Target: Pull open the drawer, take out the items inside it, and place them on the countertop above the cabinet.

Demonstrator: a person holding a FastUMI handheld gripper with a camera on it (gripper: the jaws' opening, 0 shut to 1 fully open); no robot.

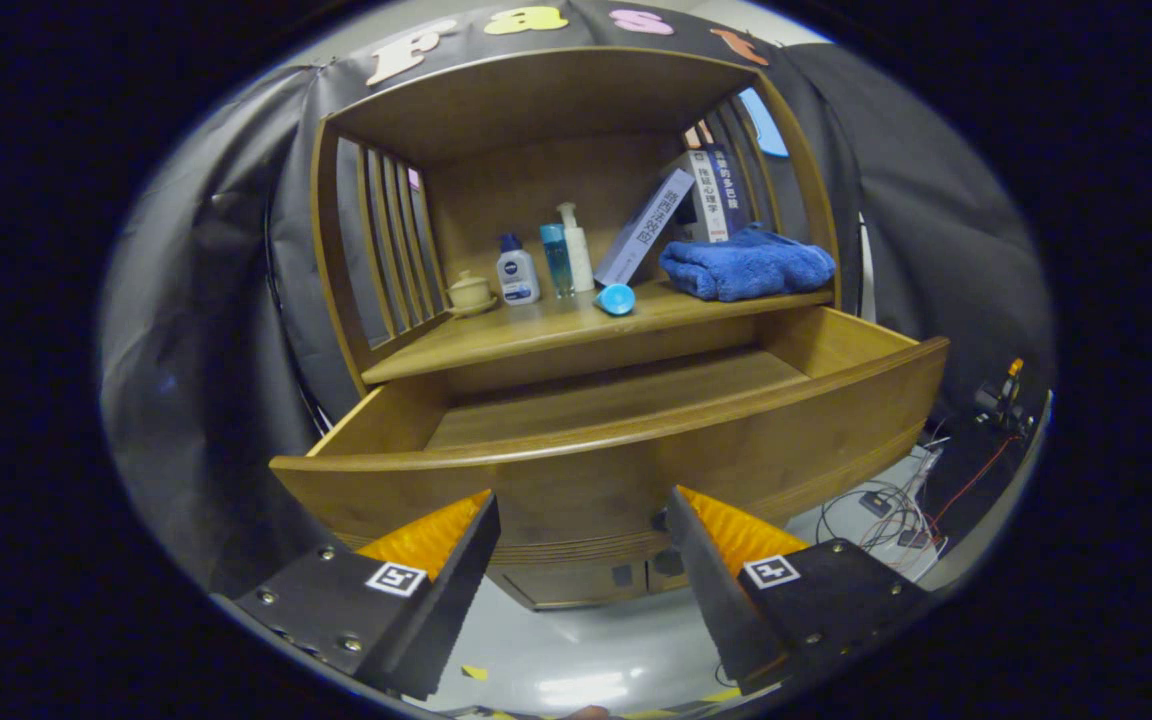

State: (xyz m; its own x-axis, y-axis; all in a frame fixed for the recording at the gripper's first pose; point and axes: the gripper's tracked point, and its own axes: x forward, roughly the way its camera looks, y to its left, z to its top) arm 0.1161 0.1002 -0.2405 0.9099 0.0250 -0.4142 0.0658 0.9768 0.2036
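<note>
The wooden drawer (636,455) stands pulled out of the cabinet, its front panel just ahead of my fingers. The part of its floor that I see is bare wood; the front panel hides the near part of the inside. On the countertop (496,345) above it lie a folded blue towel (748,266) and a small blue cup (616,298) on its side. My gripper (581,530) is open, with nothing between the fingers, held in front of the drawer's front panel and slightly below its top edge.
On the countertop also stand a small lidded pot (470,292), a white bottle (517,270), a blue bottle (557,260), a pump bottle (576,245) and leaning books (681,215). Slatted sides close the shelf. Cables (896,505) lie on the floor to the right of the cabinet.
</note>
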